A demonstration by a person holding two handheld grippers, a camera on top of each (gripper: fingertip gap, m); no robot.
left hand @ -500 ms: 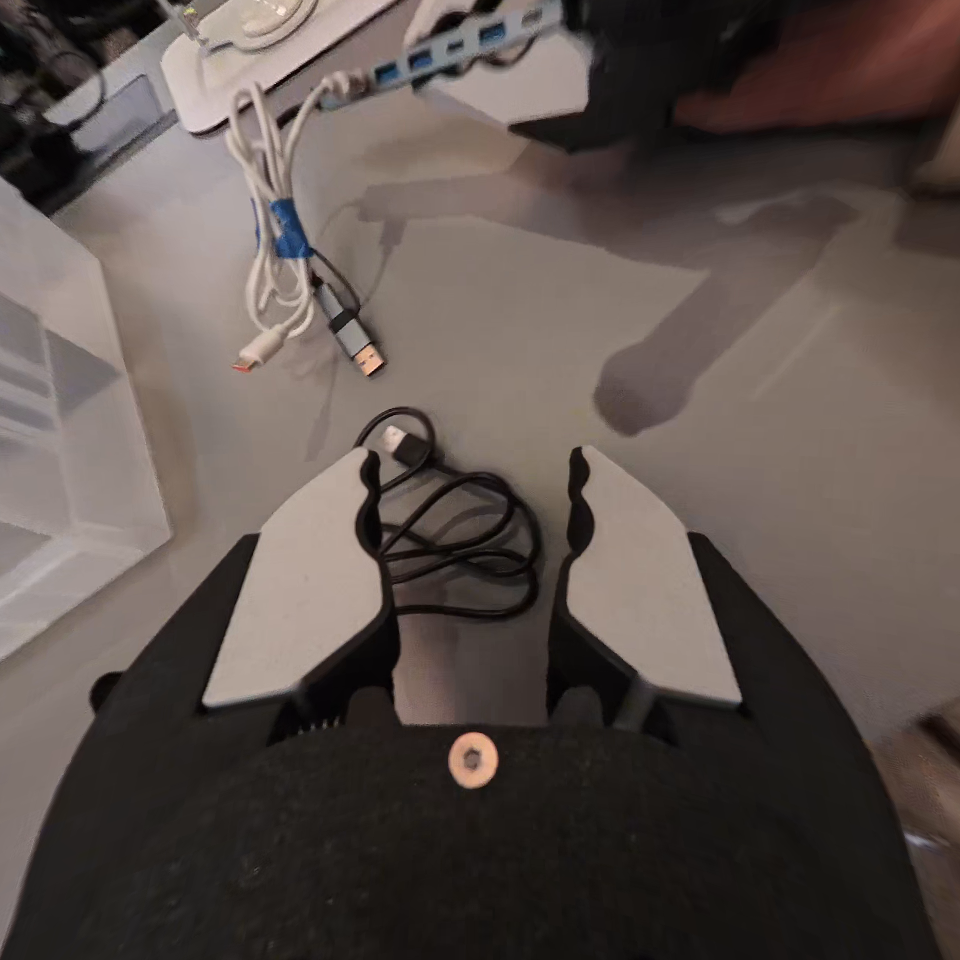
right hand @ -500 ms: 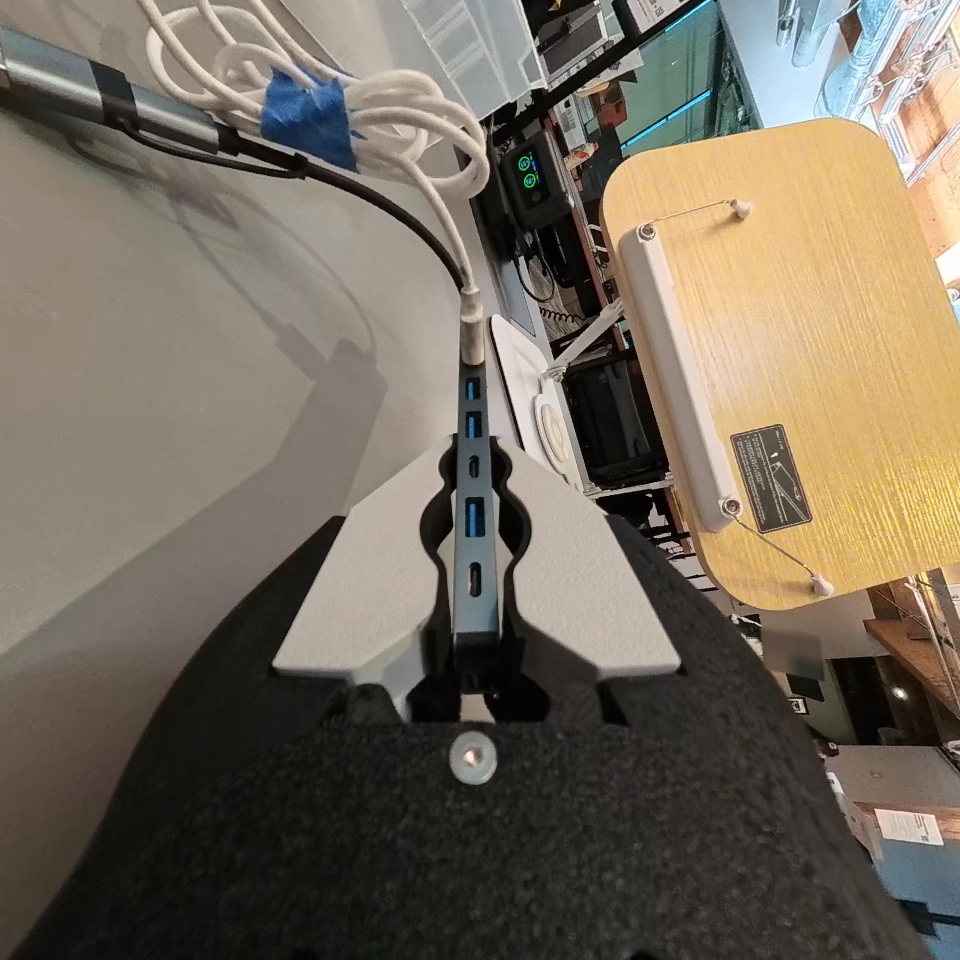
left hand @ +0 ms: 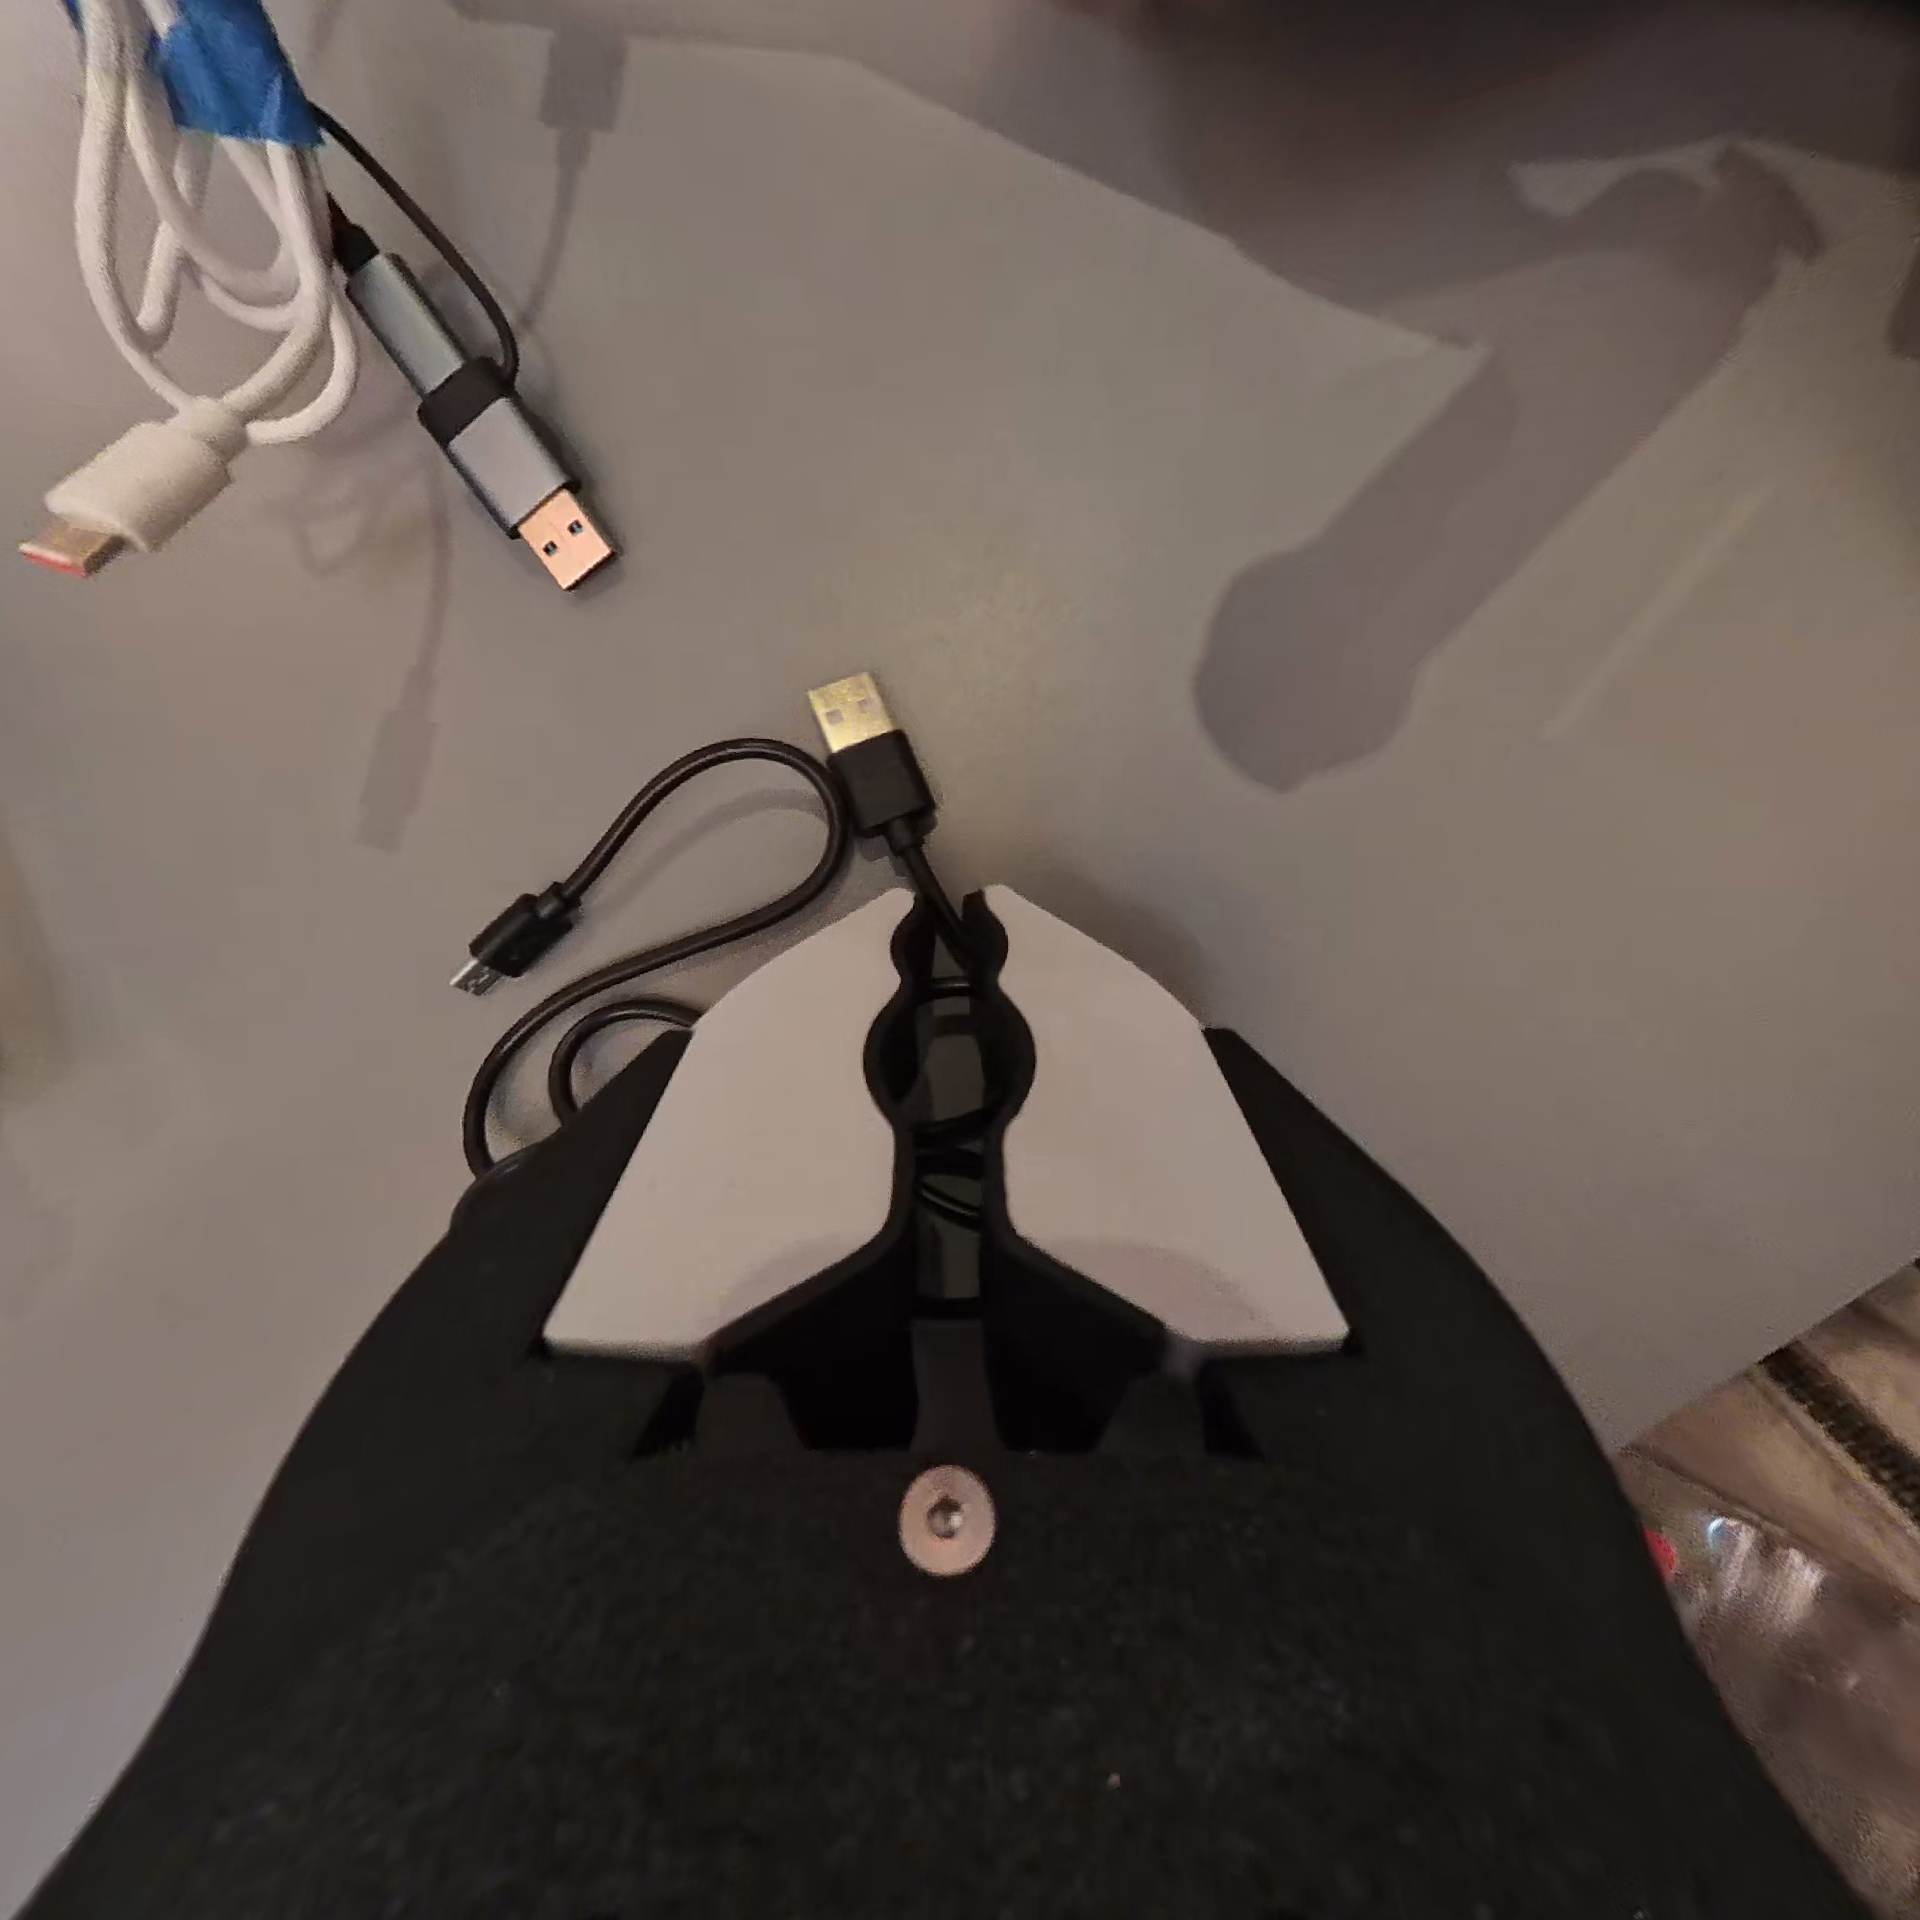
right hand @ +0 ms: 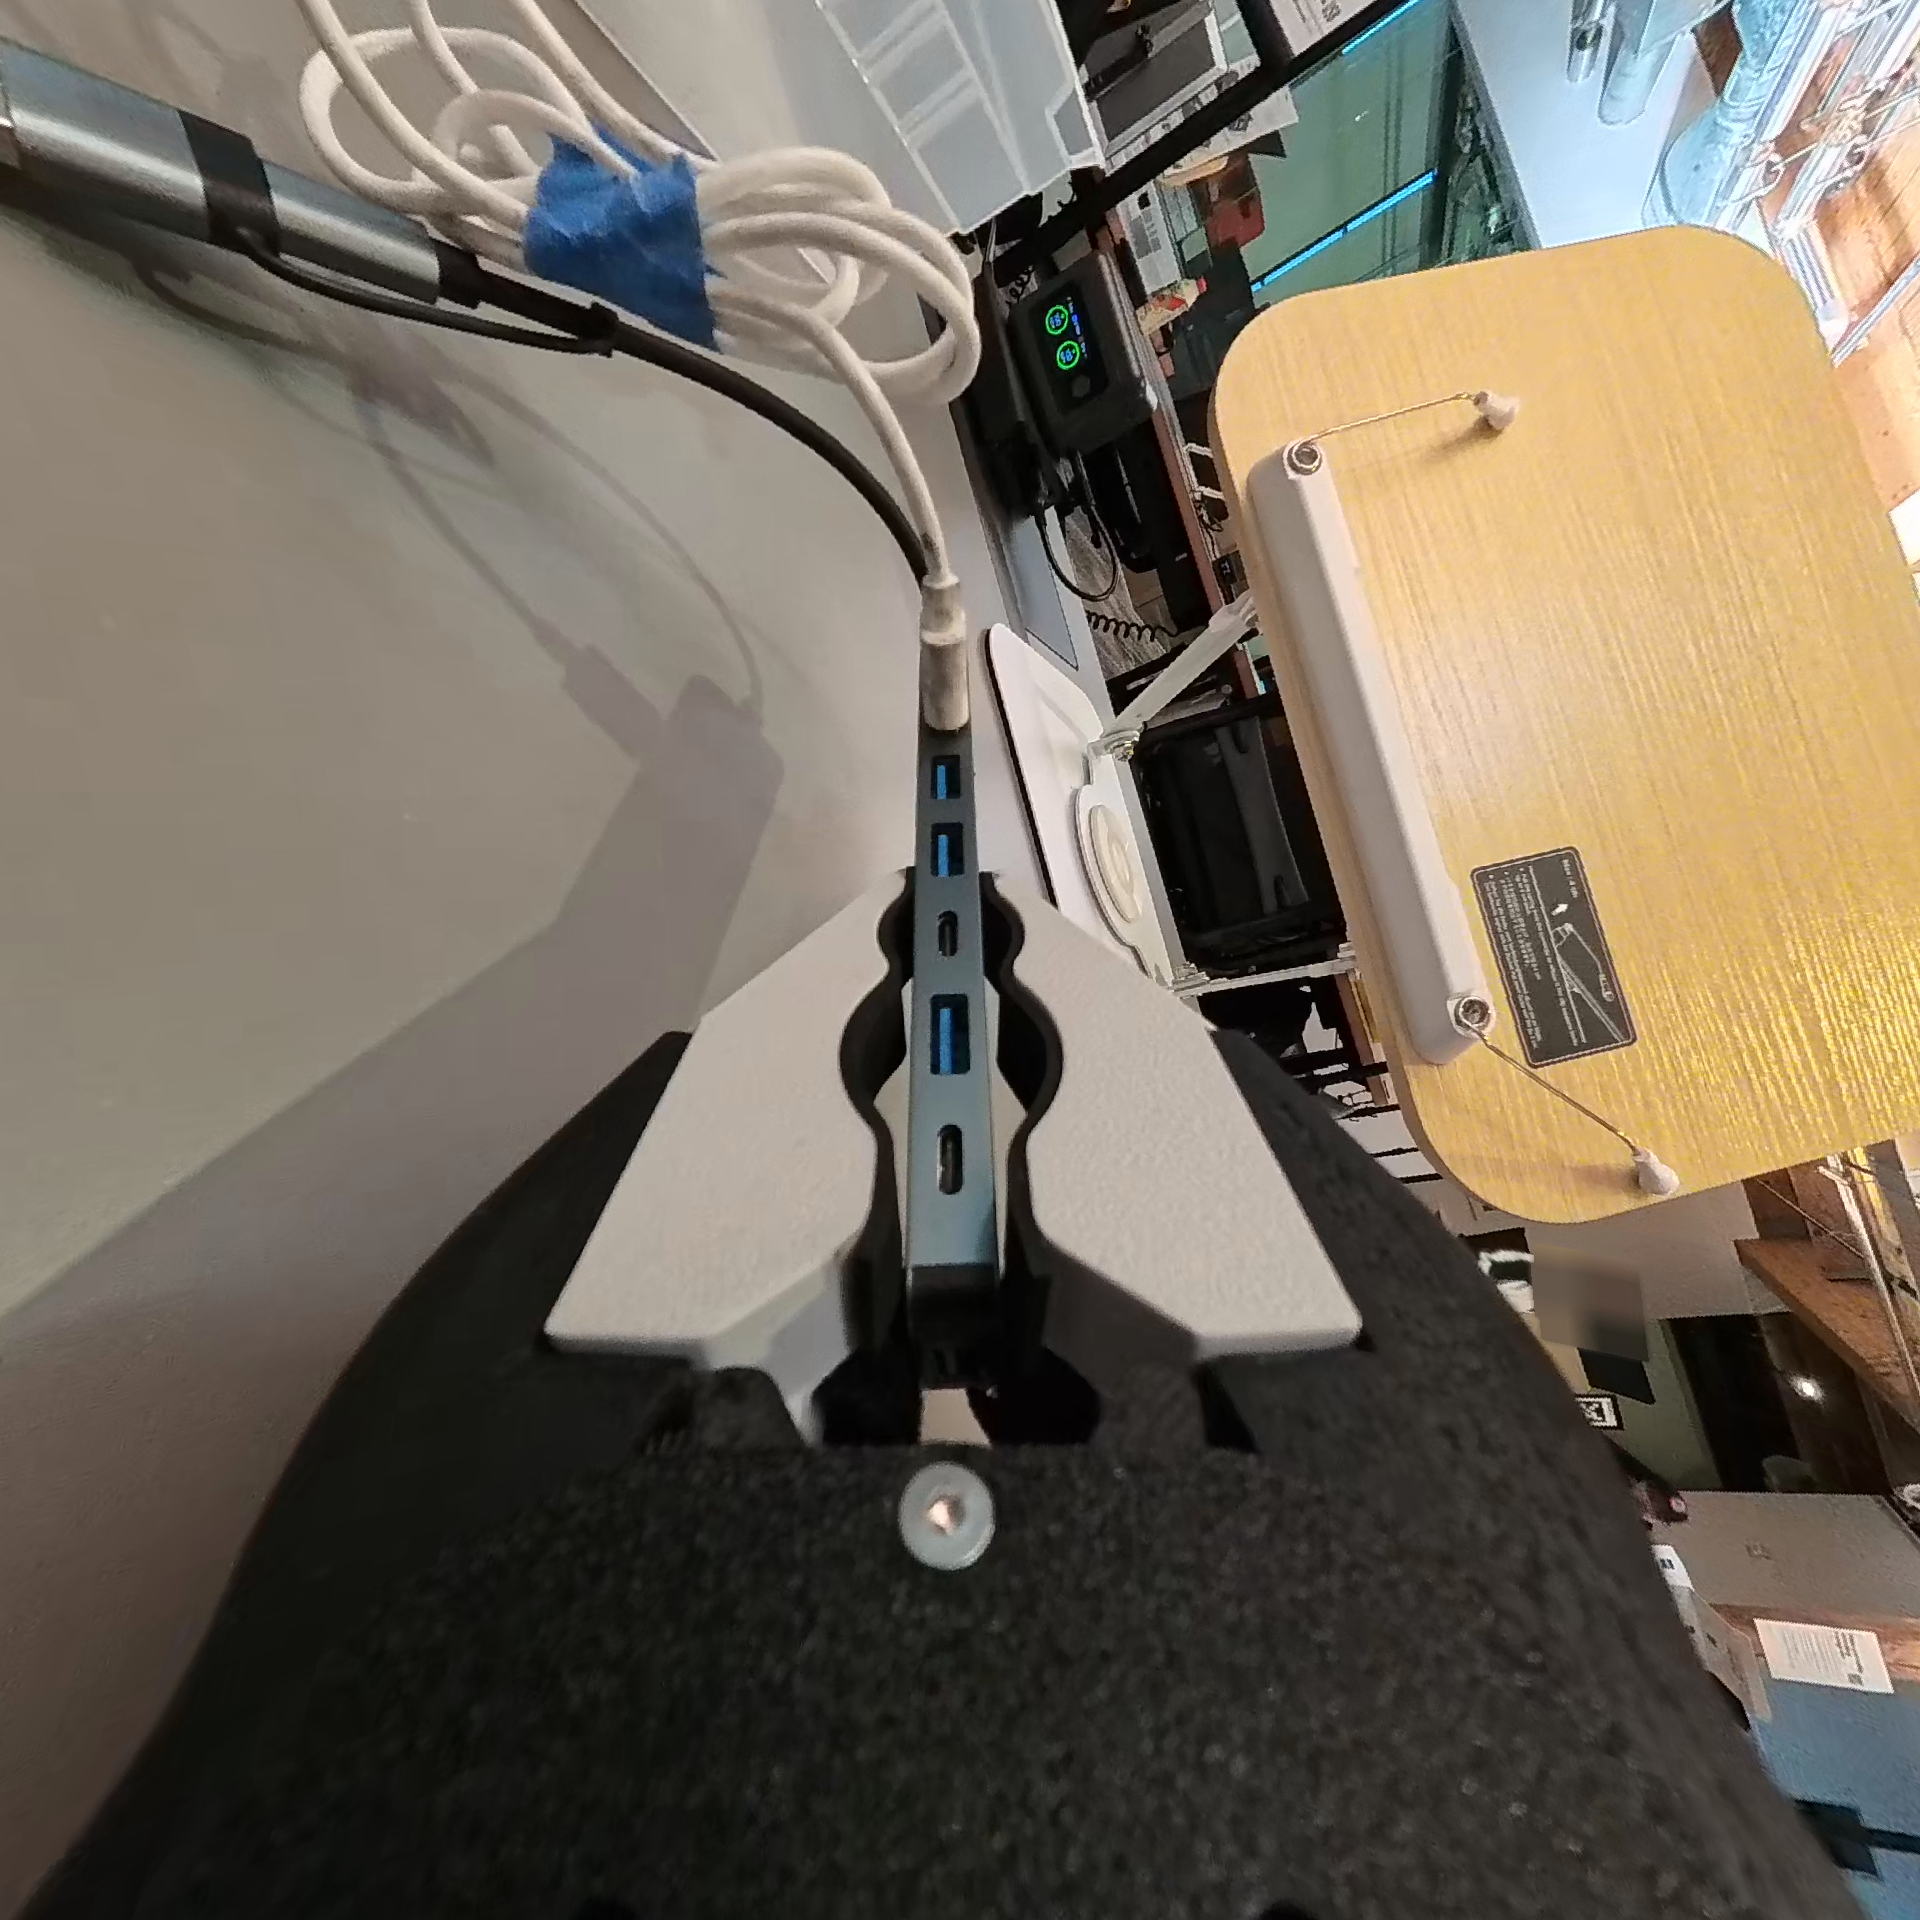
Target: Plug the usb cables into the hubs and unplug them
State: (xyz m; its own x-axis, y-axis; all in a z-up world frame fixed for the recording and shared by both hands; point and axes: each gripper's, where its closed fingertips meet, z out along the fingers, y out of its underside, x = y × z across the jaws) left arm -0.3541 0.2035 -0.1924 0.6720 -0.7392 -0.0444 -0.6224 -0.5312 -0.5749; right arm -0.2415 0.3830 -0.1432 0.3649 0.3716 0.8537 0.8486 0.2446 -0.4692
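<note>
Leftmost, on grey surface: white cable bundle bound with blue tape, so loops stay together; its white plug lies free. Just beside it, grey adapter plug, unplugged, metal end bare. Centre: left gripper, fingers pinched together on black cable close behind its USB-A plug. Plug sticks out past fingertips, pointing forward, likely kept short for stiff aiming at a port. Small plug at other end trails loose on surface.

Right side: right gripper, fingers clamped on slim dark hub, held off surface with port row facing camera and clear of fingers, probably to leave blue ports reachable. White connector already seated at hub's far end. Beyond, yellow wooden board, unrelated.
</note>
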